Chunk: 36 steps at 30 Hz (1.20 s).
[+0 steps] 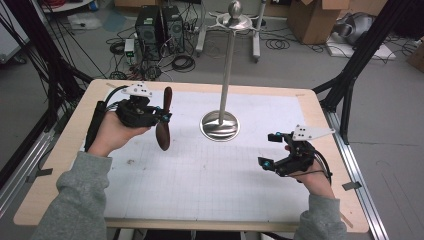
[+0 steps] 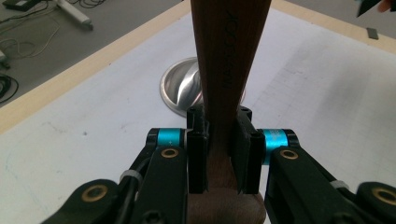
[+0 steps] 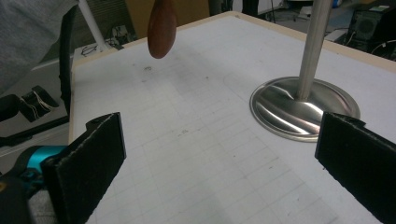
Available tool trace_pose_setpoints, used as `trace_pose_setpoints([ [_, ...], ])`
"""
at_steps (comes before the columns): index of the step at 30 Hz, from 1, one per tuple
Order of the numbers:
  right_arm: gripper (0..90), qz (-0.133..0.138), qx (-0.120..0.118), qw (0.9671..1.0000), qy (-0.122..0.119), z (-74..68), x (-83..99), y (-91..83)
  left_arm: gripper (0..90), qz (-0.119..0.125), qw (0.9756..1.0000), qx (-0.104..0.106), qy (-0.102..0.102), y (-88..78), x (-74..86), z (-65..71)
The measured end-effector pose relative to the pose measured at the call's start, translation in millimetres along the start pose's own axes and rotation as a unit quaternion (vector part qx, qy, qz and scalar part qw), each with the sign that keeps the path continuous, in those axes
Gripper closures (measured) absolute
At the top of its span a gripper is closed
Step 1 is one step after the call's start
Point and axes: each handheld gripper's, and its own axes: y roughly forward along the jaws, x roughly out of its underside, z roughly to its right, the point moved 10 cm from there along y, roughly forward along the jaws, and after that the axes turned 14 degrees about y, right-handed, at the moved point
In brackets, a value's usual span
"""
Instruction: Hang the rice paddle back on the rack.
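**Left tool clamped on the wooden piece, right tool spread wide**

Your left tool (image 1: 161,116) has its jaws pressed tight against a brown wooden piece (image 1: 164,118), gripping it near its narrow middle. The piece stands roughly upright, held above the white gridded mat (image 1: 200,165), just left of the metal stand (image 1: 220,125). In the left gripper view, the wood (image 2: 229,60) rises between the jaws with the stand's round base (image 2: 180,88) behind it. Your right tool (image 1: 268,150) hovers over the right part of the desk (image 1: 65,150), jaws far apart and gripping nothing, well apart from the stand.
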Motion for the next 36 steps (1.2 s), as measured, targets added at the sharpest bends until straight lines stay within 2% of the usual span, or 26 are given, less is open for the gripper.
trace_pose_setpoints([
  [2,0.4,0.002,0.000,1.0000,0.002,0.3,-0.4,-0.7,77.3,0.008,0.9999,0.001,0.012,-1.1,-6.1,1.0],
  [6,0.4,0.007,0.000,1.0000,0.004,1.0,-1.7,-2.8,77.3,0.013,0.9997,0.001,0.020,-0.6,-16.4,1.5],
  [19,0.4,0.014,0.001,0.9999,0.008,3.4,-3.0,-7.1,77.3,0.027,0.9992,0.013,0.027,1.7,-48.1,-8.8],
  [26,0.4,0.014,-0.001,0.9998,0.012,4.0,-3.1,-7.1,77.4,0.036,0.9988,0.011,0.030,2.6,-65.1,-16.8],
  [29,0.4,0.016,-0.002,0.9998,0.011,3.8,-3.7,-8.0,77.4,0.048,0.9982,0.008,0.033,0.7,-75.0,-21.2],
  [36,0.4,0.021,-0.002,0.9997,0.013,4.9,-4.9,-9.8,77.4,0.039,0.9986,0.009,0.034,3.3,-87.3,-27.7],
])
